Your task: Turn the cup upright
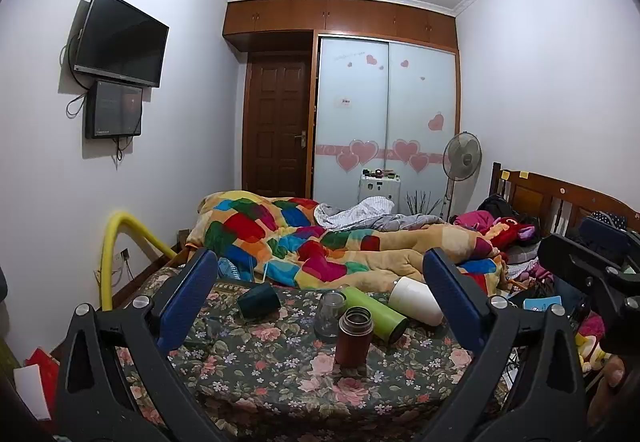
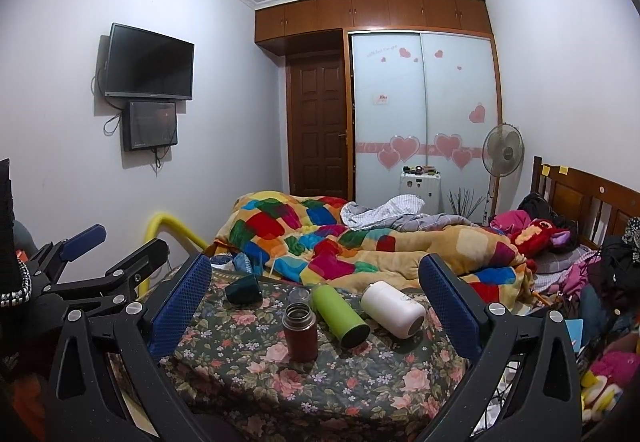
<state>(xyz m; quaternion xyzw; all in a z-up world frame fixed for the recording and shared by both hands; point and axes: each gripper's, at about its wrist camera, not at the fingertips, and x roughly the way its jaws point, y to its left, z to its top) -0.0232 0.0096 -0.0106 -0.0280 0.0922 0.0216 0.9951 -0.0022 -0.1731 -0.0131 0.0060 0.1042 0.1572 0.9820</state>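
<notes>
Several cups rest on a floral cloth (image 1: 280, 374) on the bed. A brown flask (image 1: 354, 336) stands upright with its mouth open. A green flask (image 1: 376, 308), a white cup (image 1: 416, 300) and a dark green cup (image 1: 259, 301) lie on their sides. A clear glass jar (image 1: 330, 314) stands behind the brown flask. In the right wrist view they are the brown flask (image 2: 300, 332), green flask (image 2: 340, 316), white cup (image 2: 394, 308) and dark cup (image 2: 244, 290). My left gripper (image 1: 320, 290) is open and empty, held back from the cups. My right gripper (image 2: 316, 294) is open and empty too.
A colourful patchwork quilt (image 1: 320, 242) is heaped behind the cups. Clothes and soft toys (image 1: 512, 230) pile up at the right by the wooden headboard (image 1: 560, 198). A yellow tube (image 1: 116, 242) stands at the left wall. A wardrobe, door and fan stand at the far end.
</notes>
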